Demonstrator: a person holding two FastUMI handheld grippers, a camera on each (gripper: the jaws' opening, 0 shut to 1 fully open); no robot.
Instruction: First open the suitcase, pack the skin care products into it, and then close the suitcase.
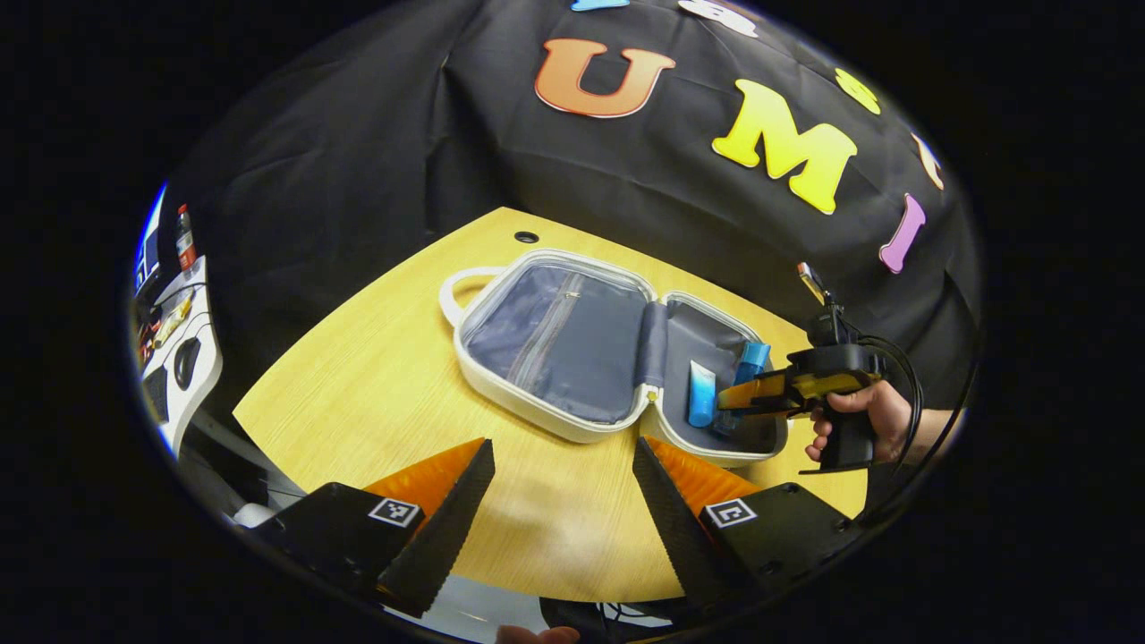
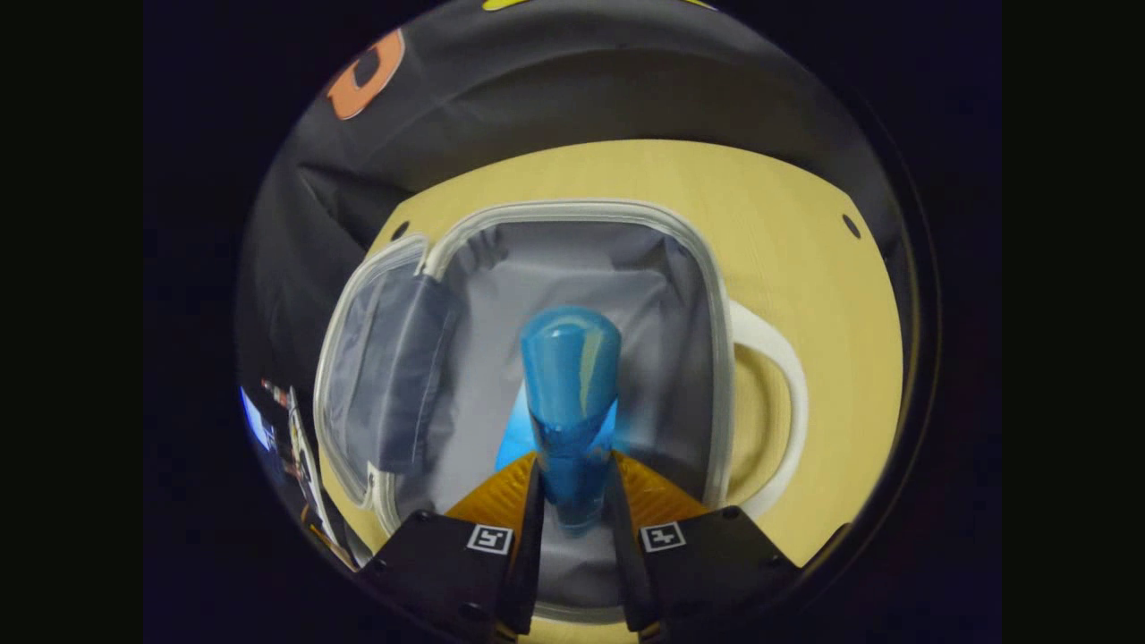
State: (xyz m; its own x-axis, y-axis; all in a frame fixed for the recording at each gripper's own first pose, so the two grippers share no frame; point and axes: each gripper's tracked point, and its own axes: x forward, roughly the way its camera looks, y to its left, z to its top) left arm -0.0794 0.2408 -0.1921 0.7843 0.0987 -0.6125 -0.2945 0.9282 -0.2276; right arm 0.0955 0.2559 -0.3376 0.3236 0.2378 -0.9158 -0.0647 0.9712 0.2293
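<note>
The suitcase [image 1: 572, 344] lies open and flat on the wooden surface [image 1: 376, 394], its two grey-lined halves spread side by side, a white rim around each and a white handle at the outer edge of each half. In the left gripper view the left gripper [image 1: 564, 501] hovers above the near edge of the surface just in front of the case, jaws spread wide with nothing between them.

The right gripper [image 2: 572, 501] is over one half of the case — its jaws are closed on a blue bottle [image 2: 571, 394], pressing it from both sides, the rounded cap pointing away from the camera toward the lining. From the left gripper view the same bottle [image 1: 750, 367] shows inside the right-hand half of the case, held by the right gripper, with a hand [image 1: 868, 416] around its grip. A light blue tube [image 1: 701, 394] lies in that half just beside the bottle, resting on the lining.
</note>
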